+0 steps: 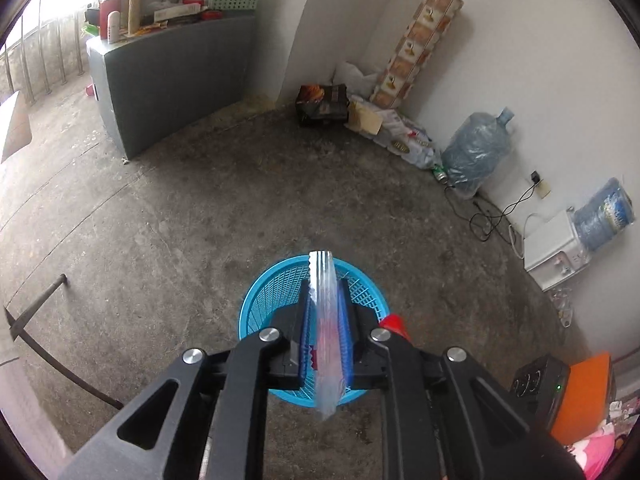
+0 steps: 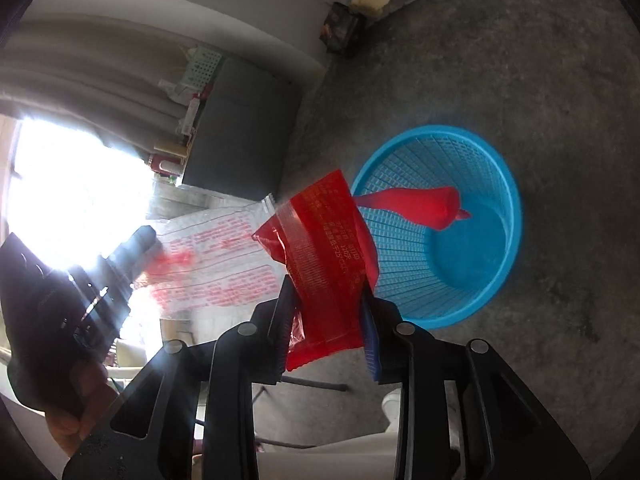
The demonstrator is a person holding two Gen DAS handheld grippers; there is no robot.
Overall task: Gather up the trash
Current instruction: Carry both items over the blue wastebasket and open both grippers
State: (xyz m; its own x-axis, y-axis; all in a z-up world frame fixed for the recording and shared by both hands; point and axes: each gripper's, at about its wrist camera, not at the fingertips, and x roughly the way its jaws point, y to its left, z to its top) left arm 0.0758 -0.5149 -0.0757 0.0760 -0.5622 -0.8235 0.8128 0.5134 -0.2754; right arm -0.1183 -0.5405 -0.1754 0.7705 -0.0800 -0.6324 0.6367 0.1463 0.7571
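Note:
My left gripper (image 1: pixel 325 280) hangs over the blue mesh basket (image 1: pixel 256 300), shut on a clear plastic bag (image 1: pixel 326 320) seen edge-on between its blue pads. In the right wrist view the same bag (image 2: pixel 224 256) shows red print, held out from the left gripper (image 2: pixel 140 244), which a hand (image 2: pixel 76 400) carries. My right gripper (image 2: pixel 327 284) sits left of the basket (image 2: pixel 508 208) and above its rim, with a red wrapper (image 2: pixel 324 248) spanning its widely set fingers and touching both. A blurred red piece (image 2: pixel 424 208) is inside the basket.
The floor is bare concrete. A grey cabinet (image 1: pixel 172 80) stands at the back left, and a litter pile (image 1: pixel 400 132) lies along the wall. A water jug (image 1: pixel 476 152), cables (image 1: pixel 492 216) and a white dispenser (image 1: pixel 556 252) are to the right. A curved metal bar (image 1: pixel 52 344) is at the left.

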